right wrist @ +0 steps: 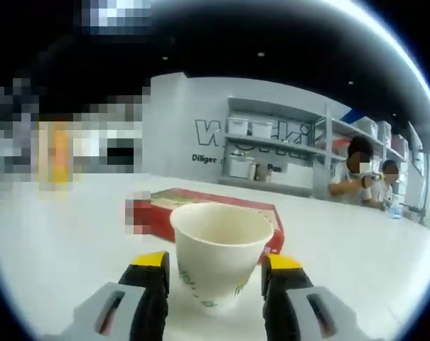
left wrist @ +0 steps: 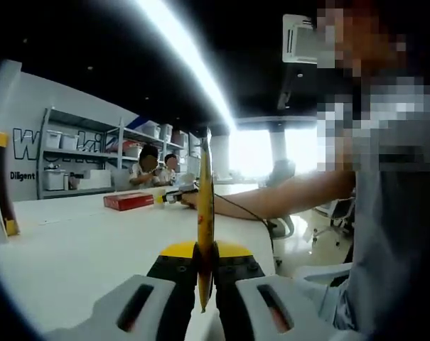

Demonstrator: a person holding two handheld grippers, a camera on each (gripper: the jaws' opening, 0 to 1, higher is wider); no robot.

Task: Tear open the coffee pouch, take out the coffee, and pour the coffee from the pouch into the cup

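Note:
In the left gripper view my left gripper (left wrist: 204,284) is shut on a thin yellow coffee pouch (left wrist: 205,206), seen edge-on and standing straight up between the jaws. In the right gripper view a white paper cup (right wrist: 220,256) stands upright on the white table (right wrist: 357,241). My right gripper (right wrist: 216,273) is open, one yellow-tipped jaw on each side of the cup's lower half. The cup looks empty inside. In the left gripper view a person's arm (left wrist: 286,195) reaches across the table to the right gripper (left wrist: 173,197), small and far off.
A flat red box (right wrist: 271,213) lies just behind the cup, also seen as a red box (left wrist: 128,201) far across the table. A yellow and dark upright object (left wrist: 3,185) stands at the table's left. Shelving (right wrist: 271,153) with white bins and two seated people (left wrist: 158,167) are beyond.

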